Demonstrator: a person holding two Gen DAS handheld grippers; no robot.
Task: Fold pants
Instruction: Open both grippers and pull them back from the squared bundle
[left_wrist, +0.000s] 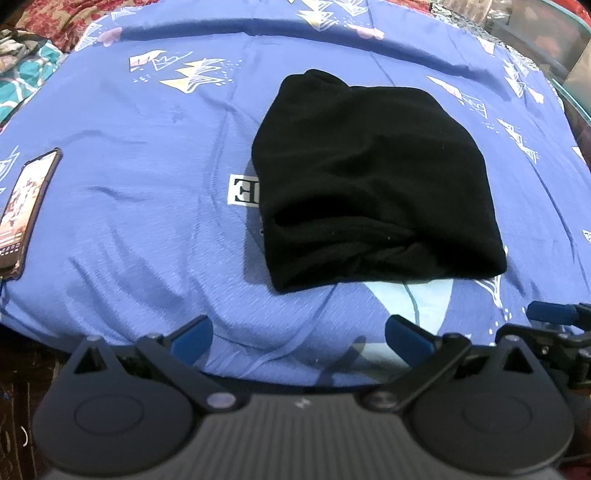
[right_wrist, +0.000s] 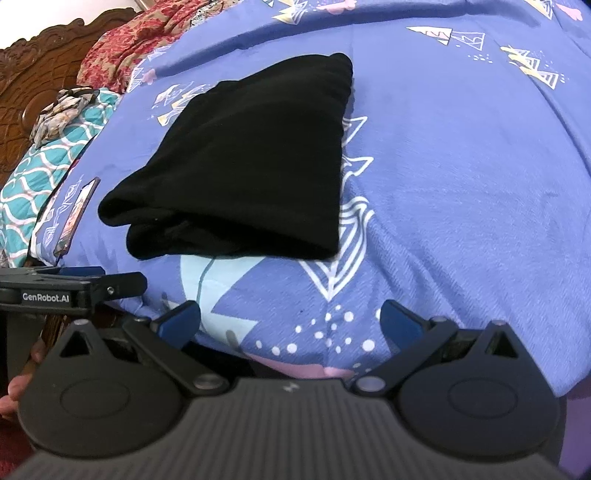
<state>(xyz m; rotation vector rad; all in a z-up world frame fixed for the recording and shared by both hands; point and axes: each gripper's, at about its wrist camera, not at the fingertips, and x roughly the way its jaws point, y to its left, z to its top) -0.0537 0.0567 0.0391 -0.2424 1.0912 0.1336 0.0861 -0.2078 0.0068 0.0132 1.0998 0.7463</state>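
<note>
Phone (left_wrist: 26, 206) lies flat at the left bed edge; black soft-knit pants (left_wrist: 369, 184) sit folded in a thick rounded bundle mid-bed on the wrinkled blue printed bedsheet (left_wrist: 147, 147), covering a white label reading "E". Left hand-held gripper (left_wrist: 299, 336) open, empty. Right hand-held gripper (right_wrist: 290, 319) open too; "GenRobot.AI" on the neighbouring unit.

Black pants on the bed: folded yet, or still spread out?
Folded. The black pants lie as a compact stacked bundle on the blue bedsheet, layered edges showing at the near end.

Black pants (left_wrist: 369, 184) on a blue bedsheet (left_wrist: 147, 221) with white triangle prints.
</note>
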